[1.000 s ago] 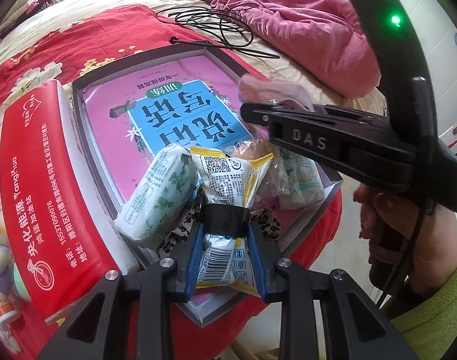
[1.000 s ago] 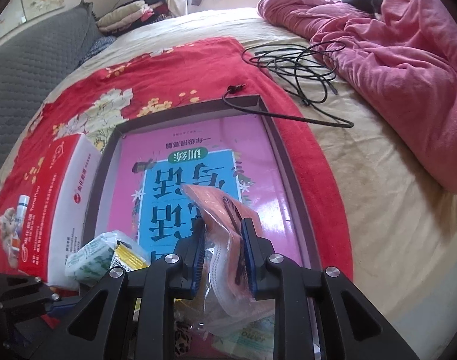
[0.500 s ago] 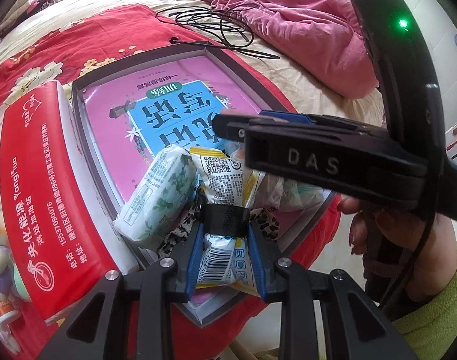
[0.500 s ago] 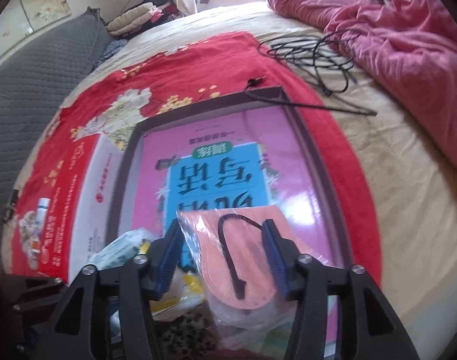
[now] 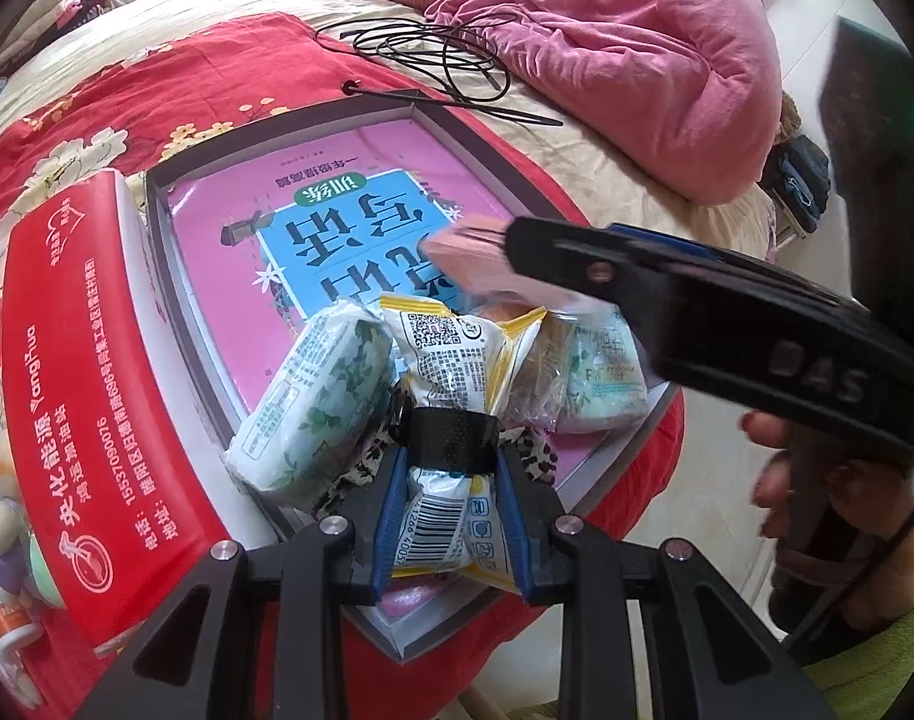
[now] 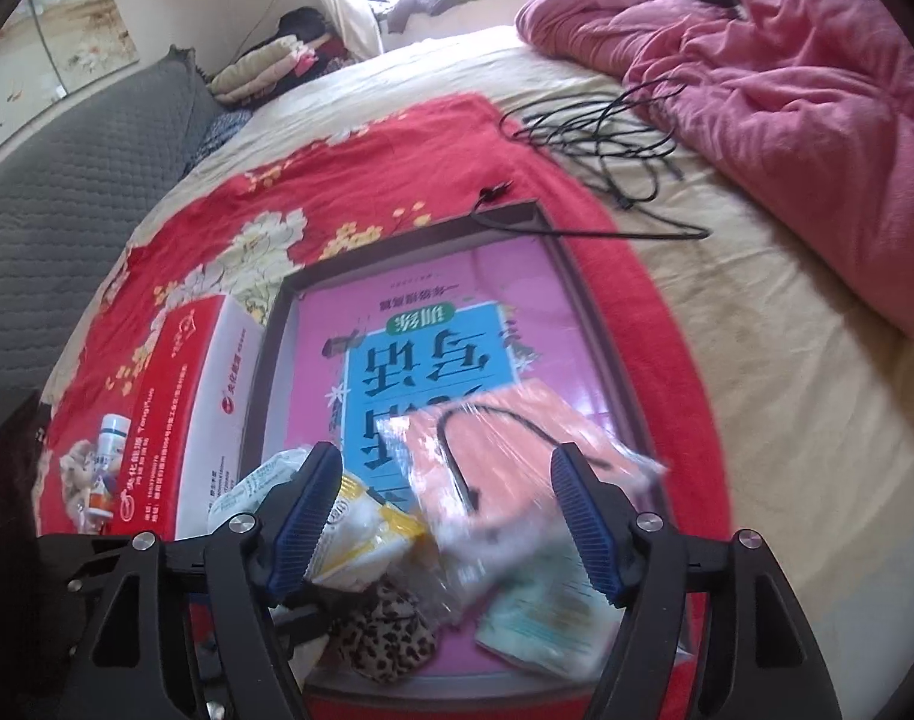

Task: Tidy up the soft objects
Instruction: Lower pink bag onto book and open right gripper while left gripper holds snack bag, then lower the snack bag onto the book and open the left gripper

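My left gripper (image 5: 451, 516) is shut on a yellow and white snack packet (image 5: 451, 354) at the near corner of a grey-rimmed tray (image 5: 157, 228) with a pink printed floor. Against the packet lie a green-patterned tissue pack (image 5: 319, 402), a pale green packet (image 5: 607, 372) and a leopard-print piece (image 6: 385, 630). My right gripper (image 6: 448, 504) hovers over this pile and its jaws are opening. A pink item in a clear bag (image 6: 505, 450) lies loose between them, resting on the pile, and neither pad touches it.
A red printed box (image 5: 79, 390) stands along the tray's left side, with a small bottle (image 6: 106, 438) and toys beyond it. Black cable (image 5: 439, 54) coils behind the tray. A pink quilt (image 5: 637, 48) fills the back right. The bed edge drops off at the right.
The right gripper's jaws spread wide and let go of the pink bagged item, which now lies flat on the pile. The left gripper kept its hold and stayed still.
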Demonstrator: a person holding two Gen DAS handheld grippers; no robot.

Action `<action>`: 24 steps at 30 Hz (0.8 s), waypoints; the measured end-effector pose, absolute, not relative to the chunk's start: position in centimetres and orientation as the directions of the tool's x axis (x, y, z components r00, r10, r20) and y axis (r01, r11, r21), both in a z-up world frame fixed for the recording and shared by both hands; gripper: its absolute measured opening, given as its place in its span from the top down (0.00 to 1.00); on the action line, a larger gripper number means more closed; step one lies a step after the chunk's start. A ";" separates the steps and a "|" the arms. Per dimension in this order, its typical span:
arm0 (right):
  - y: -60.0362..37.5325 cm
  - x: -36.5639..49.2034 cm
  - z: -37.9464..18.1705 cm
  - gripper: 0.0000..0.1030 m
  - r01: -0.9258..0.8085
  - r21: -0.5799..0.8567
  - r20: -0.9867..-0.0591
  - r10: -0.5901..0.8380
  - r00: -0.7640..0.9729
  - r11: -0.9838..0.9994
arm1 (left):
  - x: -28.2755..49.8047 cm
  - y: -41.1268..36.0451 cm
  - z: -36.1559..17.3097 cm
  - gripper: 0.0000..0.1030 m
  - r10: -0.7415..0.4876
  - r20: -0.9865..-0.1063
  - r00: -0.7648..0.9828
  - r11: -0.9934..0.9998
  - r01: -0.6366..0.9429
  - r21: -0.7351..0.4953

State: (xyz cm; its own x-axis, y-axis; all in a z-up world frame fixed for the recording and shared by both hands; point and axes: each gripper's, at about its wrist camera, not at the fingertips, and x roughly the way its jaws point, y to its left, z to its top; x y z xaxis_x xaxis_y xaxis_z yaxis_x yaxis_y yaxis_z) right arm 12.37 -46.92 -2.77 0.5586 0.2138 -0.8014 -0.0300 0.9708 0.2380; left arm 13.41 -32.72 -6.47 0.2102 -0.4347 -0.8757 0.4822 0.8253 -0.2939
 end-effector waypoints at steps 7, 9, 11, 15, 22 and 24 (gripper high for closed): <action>-48.7 10.7 -1.5 0.28 0.018 0.217 -0.798 0.167 0.578 0.976 | 13.6 -33.2 -6.5 0.71 -0.439 -0.874 0.208 0.823 0.483 -0.298; -49.0 10.3 -1.3 0.28 0.028 0.213 -0.798 0.157 0.582 0.977 | 13.7 -33.4 -6.5 0.71 -0.444 -0.873 0.203 0.819 0.487 -0.303; -49.4 10.0 -1.1 0.28 0.038 0.215 -0.796 0.153 0.586 0.976 | 13.7 -33.5 -6.5 0.71 -0.449 -0.870 0.203 0.816 0.490 -0.307; -49.8 9.7 -0.8 0.28 0.057 0.223 -0.794 0.147 0.590 0.973 | 13.5 -33.7 -6.3 0.70 -0.448 -0.870 0.206 0.812 0.501 -0.300; -49.6 9.6 -0.3 0.28 0.053 0.217 -0.793 0.145 0.592 0.975 | 13.3 -34.0 -6.0 0.51 -0.443 -0.870 0.216 0.804 0.524 -0.280; -49.5 9.6 -0.2 0.28 0.048 0.211 -0.793 0.142 0.592 0.976 | 13.3 -34.0 -5.8 0.51 -0.445 -0.869 0.217 0.802 0.528 -0.278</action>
